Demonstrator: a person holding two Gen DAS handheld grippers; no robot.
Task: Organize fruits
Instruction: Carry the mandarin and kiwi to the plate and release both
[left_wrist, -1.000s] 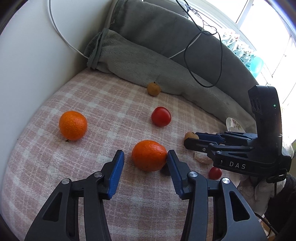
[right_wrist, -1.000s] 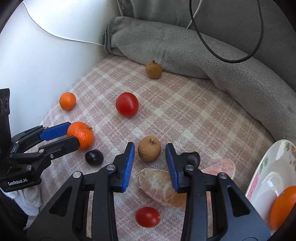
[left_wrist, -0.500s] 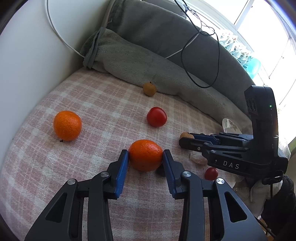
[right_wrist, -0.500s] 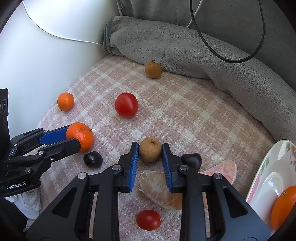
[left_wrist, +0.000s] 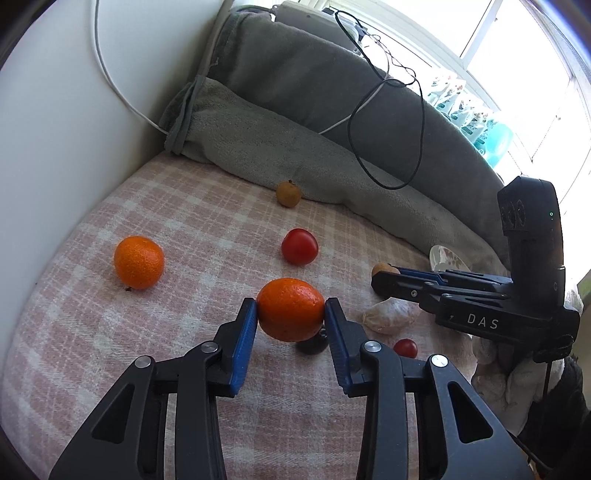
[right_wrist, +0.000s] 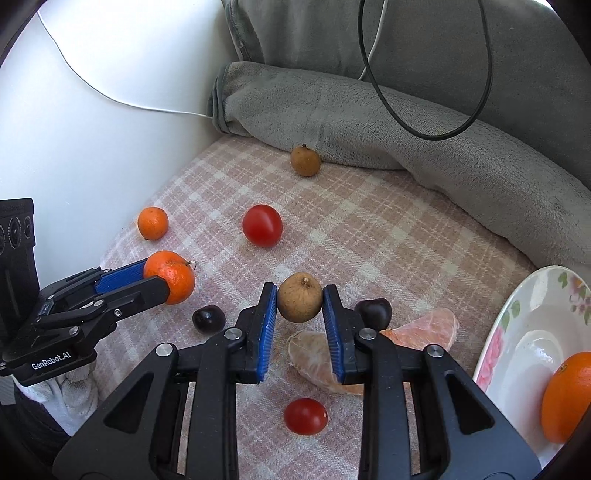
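Note:
My left gripper (left_wrist: 291, 310) is shut on an orange mandarin (left_wrist: 290, 309) and holds it just above the pink plaid blanket (left_wrist: 184, 221); it also shows in the right wrist view (right_wrist: 170, 277). My right gripper (right_wrist: 300, 302) is shut on a brown longan (right_wrist: 299, 302), lifted slightly; from the left wrist view its tip (left_wrist: 384, 275) shows at the right. A second mandarin (left_wrist: 138, 262), a red tomato (left_wrist: 299, 246), another longan (left_wrist: 288, 194), two dark cherries (right_wrist: 208, 319) (right_wrist: 373, 314), peeled citrus segments (right_wrist: 424, 328) and a small tomato (right_wrist: 306, 416) lie on the blanket.
A flowered white plate (right_wrist: 509, 350) at the right holds an orange (right_wrist: 569, 395). A grey rolled blanket (right_wrist: 369, 122) with a black cable (right_wrist: 424, 133) borders the back. A white wall (right_wrist: 92, 147) stands at the left.
Both grippers closed: the left on the mandarin, the right on the longan. Both fruits now sit slightly higher, off the blanket.

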